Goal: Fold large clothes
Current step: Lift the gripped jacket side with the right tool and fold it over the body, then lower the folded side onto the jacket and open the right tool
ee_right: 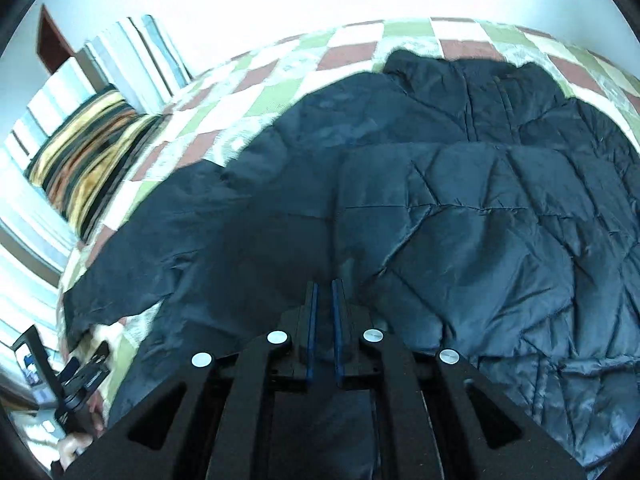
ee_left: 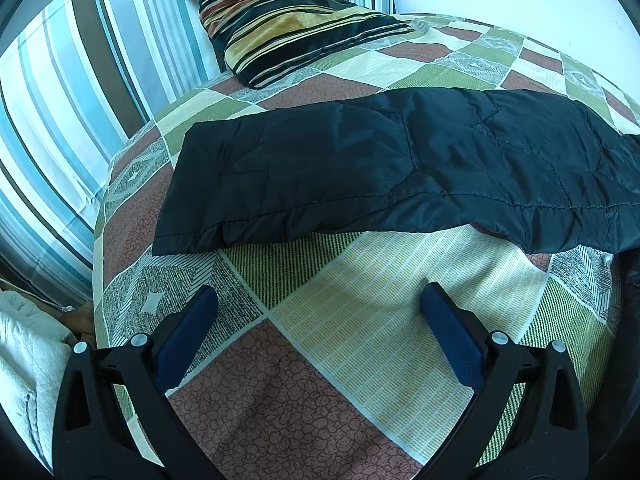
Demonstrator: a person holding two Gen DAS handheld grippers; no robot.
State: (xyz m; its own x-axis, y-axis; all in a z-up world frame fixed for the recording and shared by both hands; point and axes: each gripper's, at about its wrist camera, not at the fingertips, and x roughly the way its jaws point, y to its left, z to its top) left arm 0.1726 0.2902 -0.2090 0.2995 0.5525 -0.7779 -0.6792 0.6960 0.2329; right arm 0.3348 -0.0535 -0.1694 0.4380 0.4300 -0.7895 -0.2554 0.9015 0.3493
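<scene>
Black quilted jacket (ee_left: 384,168) lies flat on patchwork bedspread (ee_left: 360,320), long axis crosswise ahead of left gripper (ee_left: 320,304), sleeve end toward its left. Left jaws wide, empty. Right gripper (ee_right: 324,300) over jacket, jaws nearly closed, nothing visibly pinched.

Black quilted jacket (ee_left: 400,168) is lying on green, brown, cream checked bedspread (ee_left: 360,320); pillow (ee_left: 288,16) is showing black-gold stripes.

I can read no words, labels, brands or numbers in either wrist view from here.
</scene>
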